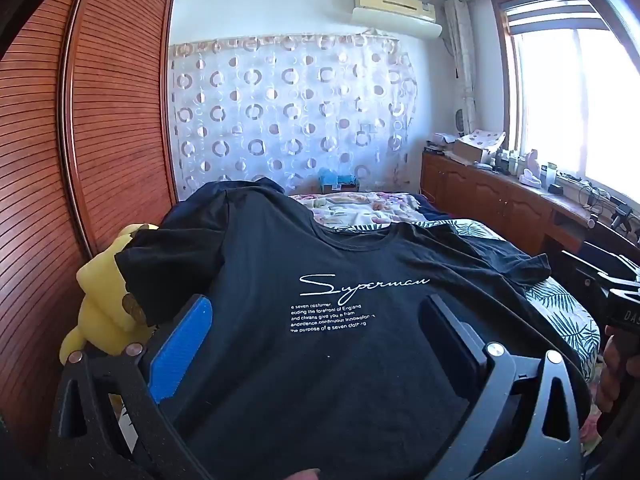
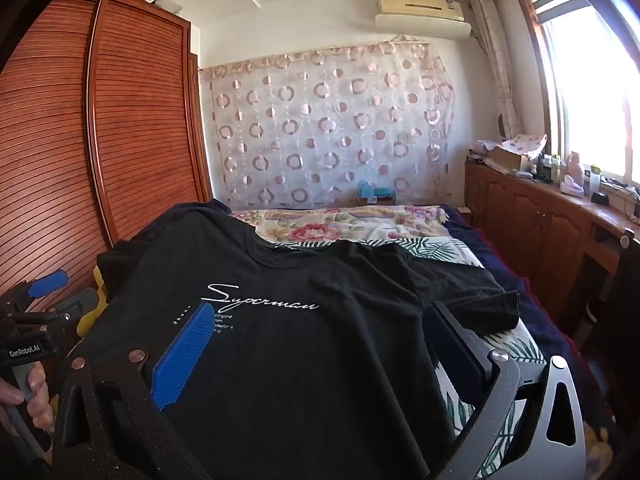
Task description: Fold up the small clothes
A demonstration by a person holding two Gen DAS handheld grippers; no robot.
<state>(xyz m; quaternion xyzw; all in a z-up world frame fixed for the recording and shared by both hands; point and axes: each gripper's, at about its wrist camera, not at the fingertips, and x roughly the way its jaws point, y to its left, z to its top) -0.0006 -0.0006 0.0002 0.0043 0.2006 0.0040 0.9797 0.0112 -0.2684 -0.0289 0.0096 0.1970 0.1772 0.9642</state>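
Note:
A black T-shirt (image 1: 320,344) with white "Superman" lettering lies spread face up on the bed, collar away from me, sleeves out to both sides. It also shows in the right wrist view (image 2: 304,356). My left gripper (image 1: 316,324) is open, its jaws wide apart, low over the shirt's lower chest. My right gripper (image 2: 320,332) is open too, over the shirt's lower right part. Neither holds cloth. The left gripper also shows at the left edge of the right wrist view (image 2: 52,292).
A yellow plush toy (image 1: 104,292) lies left of the shirt beside the wooden slatted wardrobe (image 1: 80,140). A floral quilt (image 2: 348,222) and a leaf-print sheet (image 1: 560,312) cover the bed. A wooden cabinet (image 2: 540,216) with clutter runs along the window at right.

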